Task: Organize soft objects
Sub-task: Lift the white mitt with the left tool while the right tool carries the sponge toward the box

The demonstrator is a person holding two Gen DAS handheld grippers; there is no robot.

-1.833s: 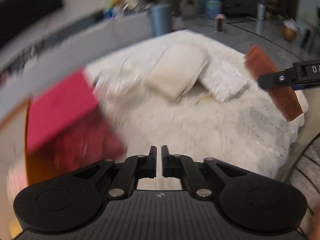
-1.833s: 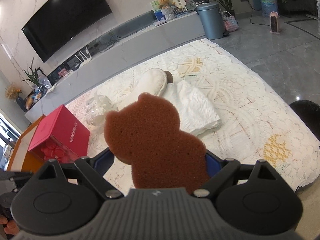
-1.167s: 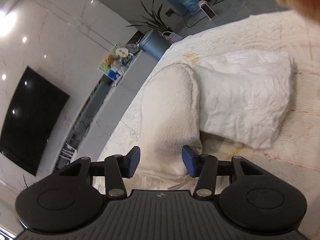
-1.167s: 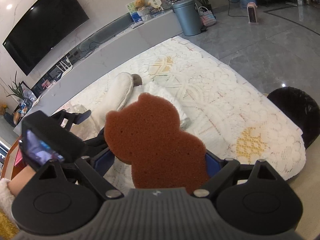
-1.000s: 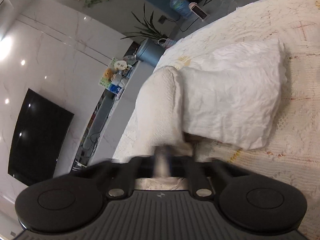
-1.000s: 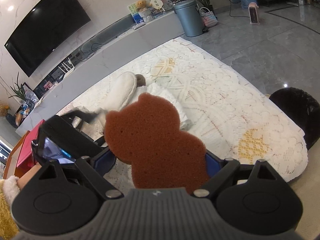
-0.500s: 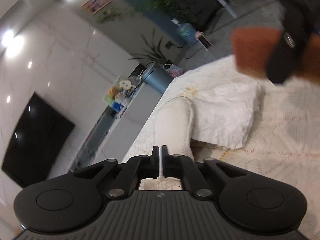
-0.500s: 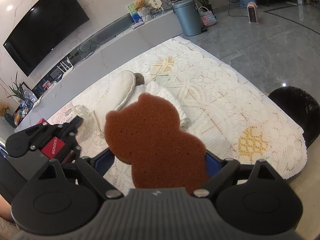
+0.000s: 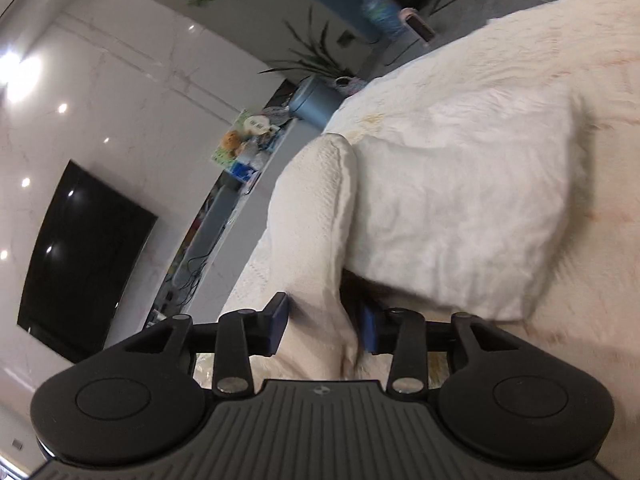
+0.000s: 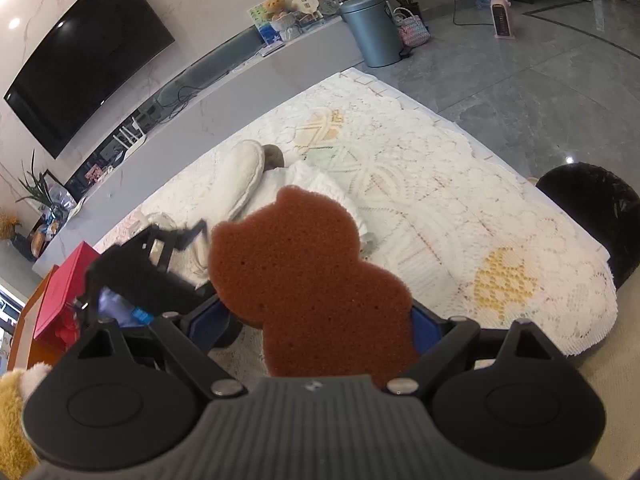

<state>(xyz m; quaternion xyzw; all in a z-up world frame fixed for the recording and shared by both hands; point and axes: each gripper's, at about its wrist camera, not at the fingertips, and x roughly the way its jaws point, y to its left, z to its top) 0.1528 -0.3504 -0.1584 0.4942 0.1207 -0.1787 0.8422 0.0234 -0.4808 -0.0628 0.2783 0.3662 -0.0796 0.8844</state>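
Note:
A cream cushion-like roll lies on the lace-covered table, with a white folded cloth against its right side. My left gripper is at the roll's near end. Its jaws are opening, and the cream fabric sits between the blue pads. In the right wrist view that gripper is a blurred shape left of the roll and the white cloth. My right gripper hovers over the table's near side, shut on a brown bear-shaped sponge that stands upright between its pads.
The lace tablecloth covers the table, which ends near a black round seat on the right. A red box stands at the left end. A yellow plush shows at the lower left. A grey bin stands beyond.
Half a second ago the left gripper was shut and drawn back from the roll. Now it is close in with its jaws apart around the roll's end. The right gripper and sponge have not moved.

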